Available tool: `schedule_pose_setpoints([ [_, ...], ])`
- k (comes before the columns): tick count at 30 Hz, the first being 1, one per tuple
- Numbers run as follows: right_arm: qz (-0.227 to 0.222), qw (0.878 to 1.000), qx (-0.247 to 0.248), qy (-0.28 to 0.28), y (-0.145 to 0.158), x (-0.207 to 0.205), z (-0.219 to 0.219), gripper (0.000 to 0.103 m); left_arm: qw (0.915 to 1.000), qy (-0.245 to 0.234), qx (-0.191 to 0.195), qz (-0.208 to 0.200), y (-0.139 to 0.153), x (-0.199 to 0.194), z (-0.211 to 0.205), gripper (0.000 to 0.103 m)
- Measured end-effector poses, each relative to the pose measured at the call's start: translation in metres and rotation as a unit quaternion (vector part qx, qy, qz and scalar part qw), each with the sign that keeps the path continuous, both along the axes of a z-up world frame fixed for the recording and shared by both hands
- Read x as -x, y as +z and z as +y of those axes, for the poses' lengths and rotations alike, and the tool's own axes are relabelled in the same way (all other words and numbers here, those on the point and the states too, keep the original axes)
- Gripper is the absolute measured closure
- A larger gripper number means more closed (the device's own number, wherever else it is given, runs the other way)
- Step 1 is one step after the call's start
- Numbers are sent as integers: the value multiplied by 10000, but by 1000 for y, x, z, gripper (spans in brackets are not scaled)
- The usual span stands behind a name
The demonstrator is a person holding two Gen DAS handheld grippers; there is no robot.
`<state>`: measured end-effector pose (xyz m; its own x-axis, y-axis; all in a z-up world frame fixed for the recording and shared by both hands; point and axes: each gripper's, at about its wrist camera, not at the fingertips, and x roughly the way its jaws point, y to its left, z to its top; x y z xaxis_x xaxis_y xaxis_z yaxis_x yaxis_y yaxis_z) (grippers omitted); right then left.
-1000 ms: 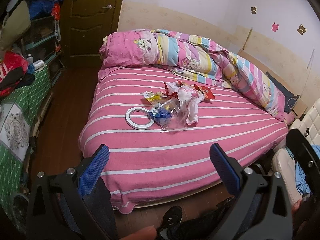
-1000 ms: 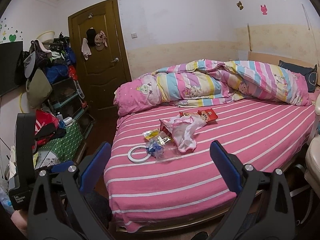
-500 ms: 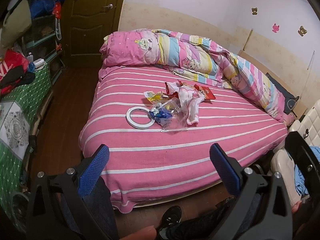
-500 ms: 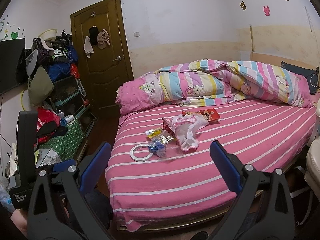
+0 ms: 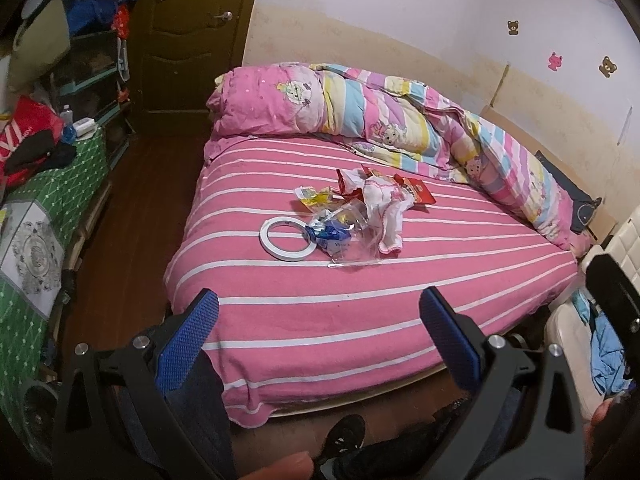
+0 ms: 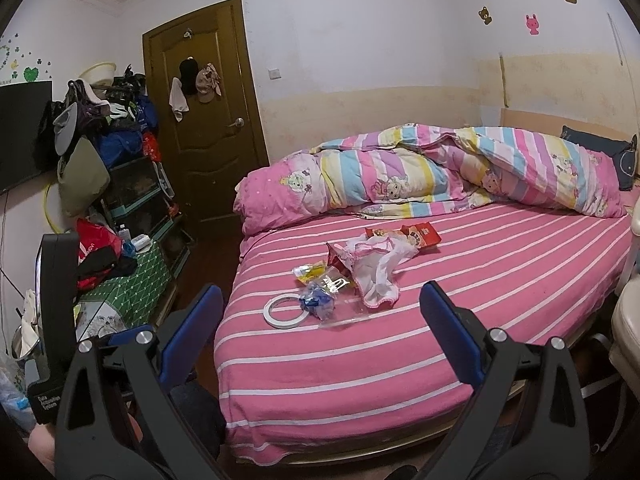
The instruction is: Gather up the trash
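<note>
A small heap of trash lies mid-bed on the pink striped sheet (image 5: 320,320): a white tape ring (image 5: 284,238), a blue crumpled wrapper (image 5: 330,234) on clear plastic, a yellow wrapper (image 5: 314,196), a red snack packet (image 5: 416,192) and a white-pink cloth (image 5: 384,210). The right wrist view shows the same ring (image 6: 284,311), blue wrapper (image 6: 318,300), red packet (image 6: 424,235) and cloth (image 6: 374,270). My left gripper (image 5: 318,320) and right gripper (image 6: 322,320) are both open and empty, held back over the bed's near edge, well short of the heap.
A rolled striped quilt (image 5: 400,120) lies along the bed's far side. A green-covered table (image 5: 44,216) with clothes and a cluttered shelf (image 6: 132,184) stand at the left by a brown door (image 6: 208,120). A white chair (image 5: 576,320) is at the right. Dark wooden floor (image 5: 136,208) runs left of the bed.
Both views have shifted slightly; the heap sits a little further right in the frames. Both grippers stay open and nothing on the bed has moved.
</note>
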<state>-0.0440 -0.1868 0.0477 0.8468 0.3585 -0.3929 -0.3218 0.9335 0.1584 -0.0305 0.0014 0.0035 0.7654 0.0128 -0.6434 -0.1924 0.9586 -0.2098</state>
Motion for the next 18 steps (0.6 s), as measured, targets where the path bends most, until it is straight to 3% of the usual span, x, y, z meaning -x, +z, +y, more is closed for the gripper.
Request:
schedule_pose_setpoints([
  [11, 64, 9998, -147, 76, -6, -1, -2, 5, 9997, 58, -79, -203, 0, 4, 2, 5],
  [18, 25, 9996, -266, 120, -6, -3, -2, 5, 9979, -50, -313, -560, 4, 7, 1, 5],
])
